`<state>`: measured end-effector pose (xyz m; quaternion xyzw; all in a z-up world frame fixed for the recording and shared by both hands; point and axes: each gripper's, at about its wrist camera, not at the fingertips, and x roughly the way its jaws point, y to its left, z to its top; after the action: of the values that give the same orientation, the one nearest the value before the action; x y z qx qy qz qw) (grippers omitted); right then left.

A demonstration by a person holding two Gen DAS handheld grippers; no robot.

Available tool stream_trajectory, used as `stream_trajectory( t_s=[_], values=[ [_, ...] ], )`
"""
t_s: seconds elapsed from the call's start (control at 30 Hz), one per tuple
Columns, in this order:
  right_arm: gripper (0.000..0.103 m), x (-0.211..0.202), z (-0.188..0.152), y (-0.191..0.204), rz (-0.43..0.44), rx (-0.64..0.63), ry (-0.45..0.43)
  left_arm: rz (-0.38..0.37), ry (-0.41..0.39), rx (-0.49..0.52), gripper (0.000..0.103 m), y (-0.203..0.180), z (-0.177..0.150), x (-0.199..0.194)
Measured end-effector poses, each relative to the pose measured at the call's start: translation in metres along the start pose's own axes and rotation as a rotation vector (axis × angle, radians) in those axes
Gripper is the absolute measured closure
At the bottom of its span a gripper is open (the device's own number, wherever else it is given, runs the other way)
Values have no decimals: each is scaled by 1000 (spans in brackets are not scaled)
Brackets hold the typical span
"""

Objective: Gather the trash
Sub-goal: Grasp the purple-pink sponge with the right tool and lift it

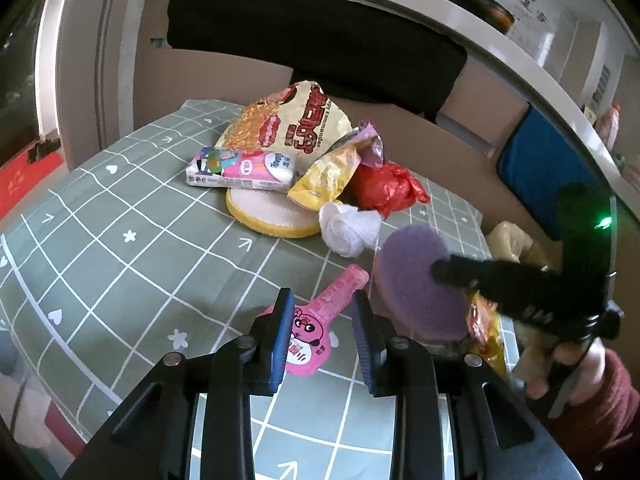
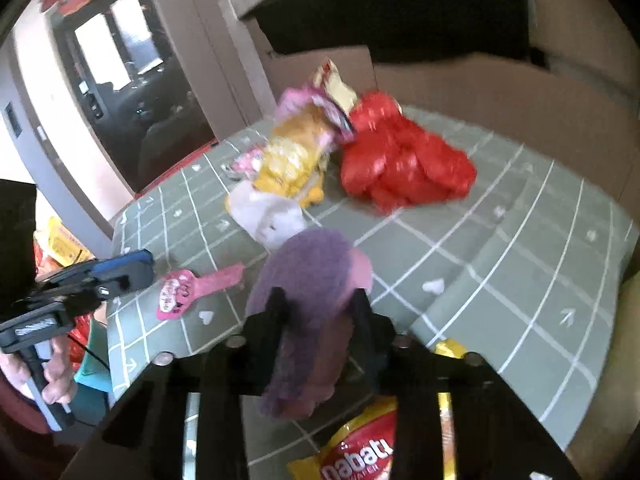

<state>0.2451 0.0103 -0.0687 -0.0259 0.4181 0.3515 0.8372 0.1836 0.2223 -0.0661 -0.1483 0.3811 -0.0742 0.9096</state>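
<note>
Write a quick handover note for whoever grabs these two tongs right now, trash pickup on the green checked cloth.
Left tongs: open, empty, hovering over the pink cartoon wrapper.
Right tongs: shut on the purple fuzzy slipper, near the table's right edge.
Still on the green tablecloth: big noodle bag, tissue pack, yellow snack bag, red plastic bag, white crumpled tissue, yellow-rimmed slipper. A Nabati wafer bag lies under the right tongs.
Done: nothing visibly binned; no bin in view.
Left: all trash pieces.
</note>
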Motion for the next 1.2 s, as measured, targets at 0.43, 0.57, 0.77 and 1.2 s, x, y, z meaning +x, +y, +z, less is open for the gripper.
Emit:
stream_trajectory(
  t_s=[0.43,0.57,0.77,1.2],
  values=[
    [98,-79,12,-75,-221,62,-144,-188,161,143,69,-93,-19,50],
    [98,-92,3,-105,-264,107,-144,-182,173,226,69,-130,-17,67],
    [84,-108,-21,-131,-271,174,-172,-91,162,276,65,-141,-4,93],
    [58,-89,-52,-179,-266,342,-159,-158,251,331,62,-154,1,126]
  ],
)
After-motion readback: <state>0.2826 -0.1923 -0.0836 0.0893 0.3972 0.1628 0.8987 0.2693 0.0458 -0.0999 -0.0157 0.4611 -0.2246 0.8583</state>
